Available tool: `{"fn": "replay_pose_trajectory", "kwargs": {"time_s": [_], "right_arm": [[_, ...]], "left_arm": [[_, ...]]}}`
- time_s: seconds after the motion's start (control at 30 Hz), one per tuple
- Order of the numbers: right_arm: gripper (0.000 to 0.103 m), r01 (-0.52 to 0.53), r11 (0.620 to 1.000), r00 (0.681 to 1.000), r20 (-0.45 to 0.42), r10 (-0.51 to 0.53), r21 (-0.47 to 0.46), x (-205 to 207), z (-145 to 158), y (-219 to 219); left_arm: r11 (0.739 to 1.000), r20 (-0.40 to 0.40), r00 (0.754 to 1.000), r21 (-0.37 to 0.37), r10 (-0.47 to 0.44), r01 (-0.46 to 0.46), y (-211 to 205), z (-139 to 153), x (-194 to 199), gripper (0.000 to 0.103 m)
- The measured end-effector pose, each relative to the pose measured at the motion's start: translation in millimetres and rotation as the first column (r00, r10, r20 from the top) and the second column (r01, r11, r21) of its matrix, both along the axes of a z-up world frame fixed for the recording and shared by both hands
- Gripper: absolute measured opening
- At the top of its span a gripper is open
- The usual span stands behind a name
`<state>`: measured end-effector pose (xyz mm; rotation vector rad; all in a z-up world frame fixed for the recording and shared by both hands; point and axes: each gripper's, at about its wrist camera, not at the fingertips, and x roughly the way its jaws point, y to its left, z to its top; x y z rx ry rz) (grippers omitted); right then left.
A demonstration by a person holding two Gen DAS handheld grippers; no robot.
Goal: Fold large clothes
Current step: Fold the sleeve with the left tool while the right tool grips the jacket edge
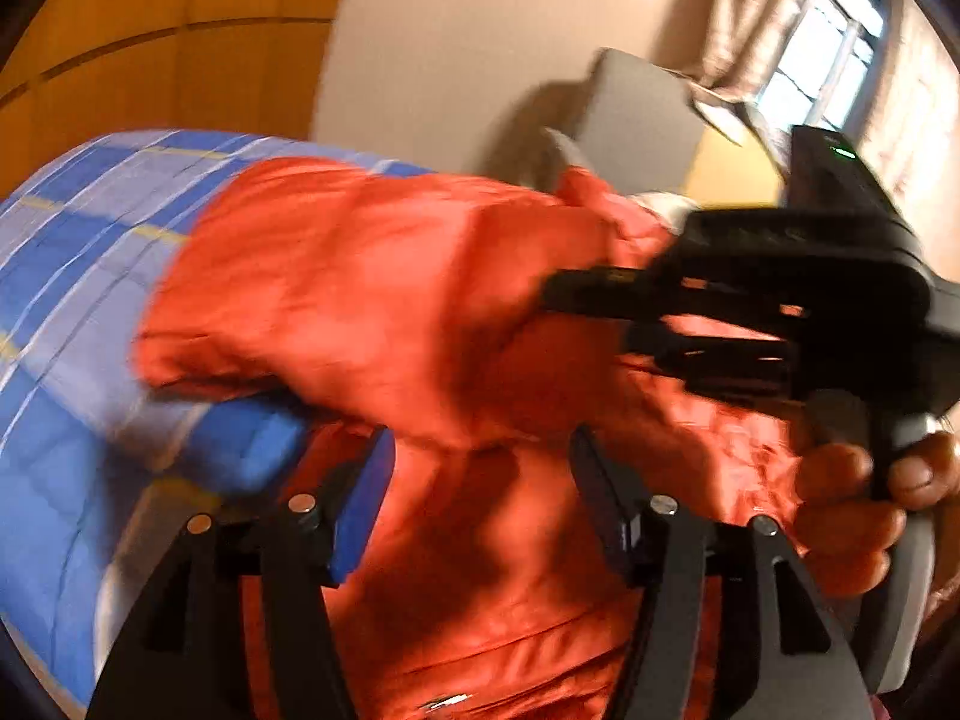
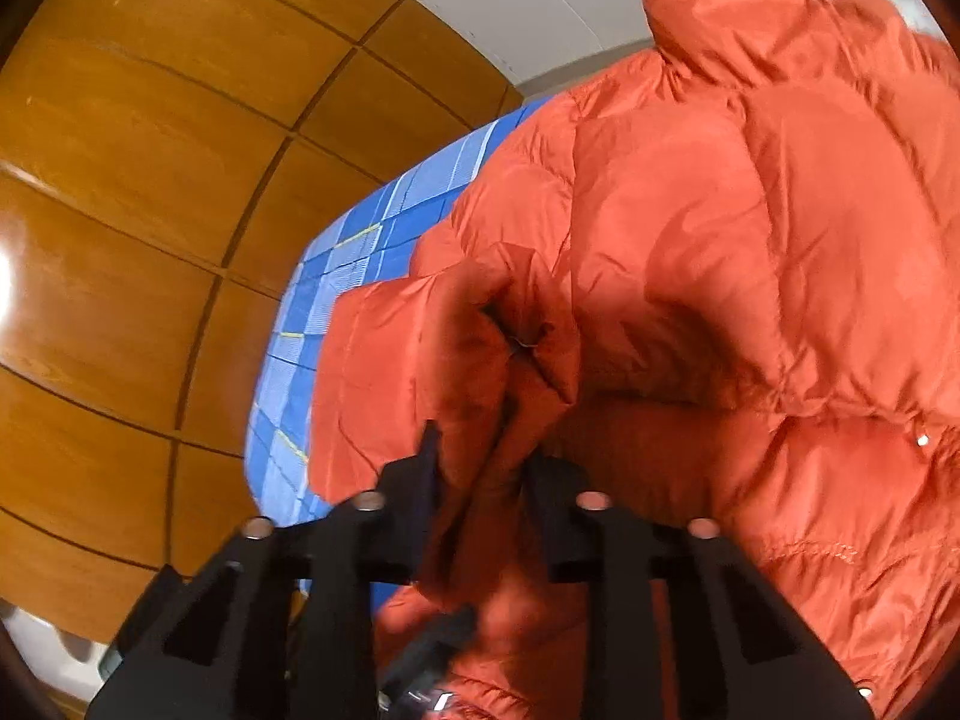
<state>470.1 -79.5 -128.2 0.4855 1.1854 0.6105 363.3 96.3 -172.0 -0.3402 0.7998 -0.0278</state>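
An orange puffer jacket (image 1: 384, 282) lies on a bed with a blue checked cover (image 1: 66, 276). My left gripper (image 1: 480, 450) is open just above the jacket, its jaws wide apart with fabric below them. My right gripper (image 2: 480, 450) is shut on a bunched fold of the jacket (image 2: 690, 228) near a sleeve. In the left wrist view the right gripper (image 1: 558, 294) comes in from the right, held by a hand (image 1: 852, 504), its fingers pinching the jacket.
A wooden panelled wardrobe (image 2: 150, 210) stands beside the bed. The blue cover (image 2: 336, 276) shows left of the jacket. A white wall (image 1: 468, 42), a grey headboard (image 1: 642, 114), curtains and a window (image 1: 828, 54) are beyond the bed.
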Motion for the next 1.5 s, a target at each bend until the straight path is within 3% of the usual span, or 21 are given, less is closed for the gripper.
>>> {"fn": "replay_pose_trajectory", "kwargs": {"time_s": [0.1, 0.27, 0.47, 0.73, 1.1, 1.5], "right_arm": [[0.013, 0.008, 1.0, 0.999, 0.041, -0.008, -0.012, -3, 10, -6], [0.011, 0.054, 0.998, 0.991, 0.118, -0.056, 0.018, 1, 42, -23], [0.009, 0.144, 0.989, 0.97, 0.198, -0.139, -0.013, 8, 68, -57], [0.009, 0.259, 0.966, 0.94, 0.232, -0.249, -0.015, 9, 77, -125], [0.009, 0.444, 0.895, 0.882, 0.198, -0.427, -0.046, -4, 52, -228], [0.009, 0.528, 0.837, 0.848, 0.132, -0.512, -0.144, -10, 9, -265]], "left_arm": [[0.994, -0.038, 0.993, 0.011, 0.109, -0.108, 20, -5, -8, 0.06], [0.976, -0.1, 0.971, 0.0, 0.216, -0.217, 48, -15, -4, 0.061], [0.971, -0.13, 0.962, 0.004, 0.239, -0.24, 56, -15, 18, 0.062], [0.973, -0.132, 0.964, 0.035, 0.231, -0.229, 39, -8, 51, 0.064], [0.98, -0.149, 0.972, 0.107, 0.182, -0.167, 10, -11, 77, 0.064], [0.976, -0.162, 0.969, 0.14, 0.188, -0.166, 13, -12, 72, 0.064]]}}
